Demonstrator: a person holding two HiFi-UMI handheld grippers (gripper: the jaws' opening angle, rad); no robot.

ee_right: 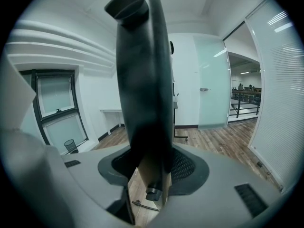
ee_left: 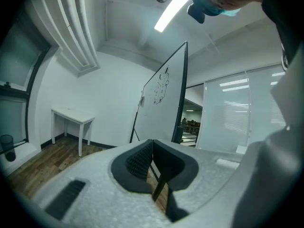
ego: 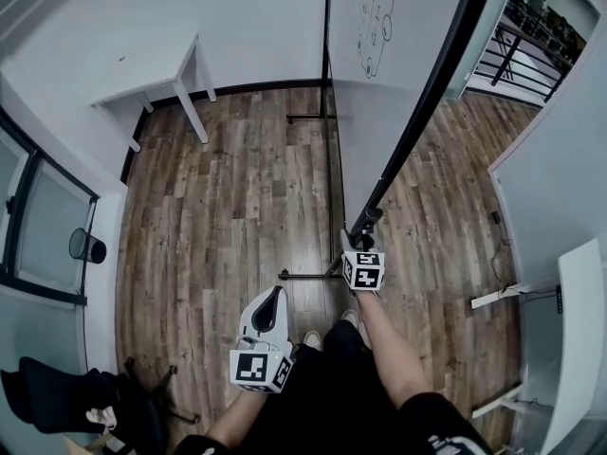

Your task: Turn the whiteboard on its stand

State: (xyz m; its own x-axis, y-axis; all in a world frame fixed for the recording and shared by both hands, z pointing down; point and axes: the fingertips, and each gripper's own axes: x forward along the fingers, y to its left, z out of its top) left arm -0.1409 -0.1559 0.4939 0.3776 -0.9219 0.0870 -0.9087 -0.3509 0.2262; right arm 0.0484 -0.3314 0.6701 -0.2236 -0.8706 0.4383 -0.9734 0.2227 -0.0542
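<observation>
Right hand-held gripper (ego: 365,227) clamped on whiteboard (ego: 398,64) edge | left hand-held gripper (ego: 270,308) closed, empty | table (ego: 156,79) beyond

The table (ego: 152,83) stands left of the whiteboard (ego: 398,45), the bin (ego: 87,246) farther left.

The whiteboard (ego: 422,45) runs off the head view's top edge, its drawing (ego: 375,15) too small to read.

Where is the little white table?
The table stands at the upper left of the head view, against the wall, on the wood floor left of the whiteboard.
</observation>
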